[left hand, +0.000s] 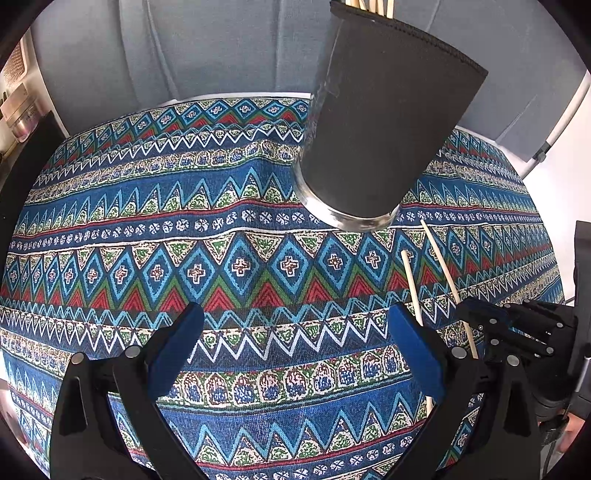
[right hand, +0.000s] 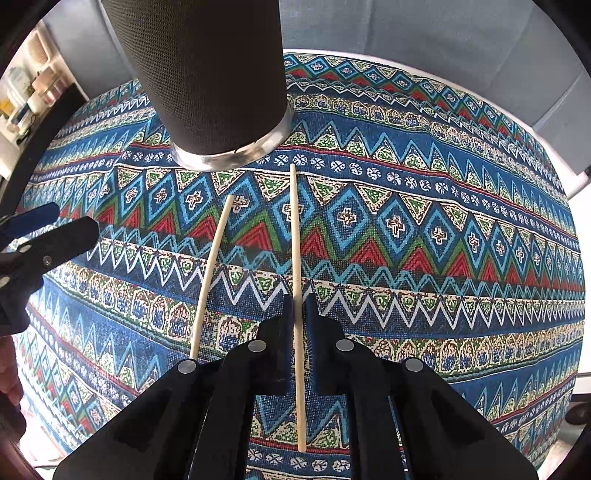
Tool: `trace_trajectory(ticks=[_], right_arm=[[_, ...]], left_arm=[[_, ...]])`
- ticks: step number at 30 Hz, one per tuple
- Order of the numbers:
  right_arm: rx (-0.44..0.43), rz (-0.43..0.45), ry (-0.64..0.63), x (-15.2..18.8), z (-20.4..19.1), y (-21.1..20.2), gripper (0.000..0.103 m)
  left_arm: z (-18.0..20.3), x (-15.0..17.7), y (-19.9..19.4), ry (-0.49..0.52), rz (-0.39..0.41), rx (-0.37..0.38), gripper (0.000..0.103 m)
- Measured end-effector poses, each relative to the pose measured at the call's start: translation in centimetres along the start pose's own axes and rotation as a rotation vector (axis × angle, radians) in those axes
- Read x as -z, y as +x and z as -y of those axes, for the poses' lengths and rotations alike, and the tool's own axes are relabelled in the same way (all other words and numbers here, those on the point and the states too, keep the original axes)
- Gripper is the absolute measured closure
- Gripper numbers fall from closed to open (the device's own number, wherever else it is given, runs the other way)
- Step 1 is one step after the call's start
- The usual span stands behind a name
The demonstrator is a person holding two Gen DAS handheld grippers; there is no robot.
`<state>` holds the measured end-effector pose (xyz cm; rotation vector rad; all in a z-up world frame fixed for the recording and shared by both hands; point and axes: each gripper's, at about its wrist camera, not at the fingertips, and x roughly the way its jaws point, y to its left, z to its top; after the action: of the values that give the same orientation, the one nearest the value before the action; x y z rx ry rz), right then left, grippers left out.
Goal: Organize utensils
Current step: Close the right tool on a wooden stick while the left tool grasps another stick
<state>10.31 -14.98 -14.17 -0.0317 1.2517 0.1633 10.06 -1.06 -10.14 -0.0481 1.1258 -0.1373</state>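
Observation:
A tall glass in a black sleeve (left hand: 380,129) stands on the patterned cloth (left hand: 221,229) and holds several wooden chopsticks (left hand: 369,4). Two loose chopsticks lie in front of it. In the right wrist view my right gripper (right hand: 298,301) is shut on the right chopstick (right hand: 294,221), gripping it near its middle. The other chopstick (right hand: 214,266) lies free just to its left. My left gripper (left hand: 295,328) hovers open over bare cloth, with nothing between its blue pads (left hand: 188,332). The free chopstick (left hand: 410,284) passes by its right finger, and the right gripper (left hand: 465,306) is beside it.
The glass (right hand: 214,74) stands just beyond the chopstick tips. My left gripper (right hand: 48,229) shows at the left edge of the right wrist view. A grey padded backrest (left hand: 184,55) rises behind the table, and a shelf with small items (left hand: 18,96) stands far left.

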Motion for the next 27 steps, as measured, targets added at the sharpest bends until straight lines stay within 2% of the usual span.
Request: trace_trajectory(ticks=[8,12,21,24,27], right_arm=[[-0.017,-0.014,0.063,1.1,3.5,-1.0,0.098],[-0.022,-0.011,0.095,2.2,5.2,-2.1,0.098],[-0.03,-0.002,0.127,5.0,9.7,-4.6,0.098],[-0.033,0.007,0.148,6.2,11.6,-5.8,0.098],[-0.034,0.012,0.161,6.7,12.5,-6.3,0.098]], left_arm=[[4.0,0.4,2.2,0.078,-0.125,0.006,0.006],[6.0,0.6,3.5,0.109,-0.183,-0.029,0.006],[8.3,0.7,6.5,0.107,-0.319,-0.106,0.005],[8.8,0.5,6.9,0.085,-0.329,-0.124,0.004],[9.3,0.4,7.0,0.074,-0.331,-0.113,0.011]])
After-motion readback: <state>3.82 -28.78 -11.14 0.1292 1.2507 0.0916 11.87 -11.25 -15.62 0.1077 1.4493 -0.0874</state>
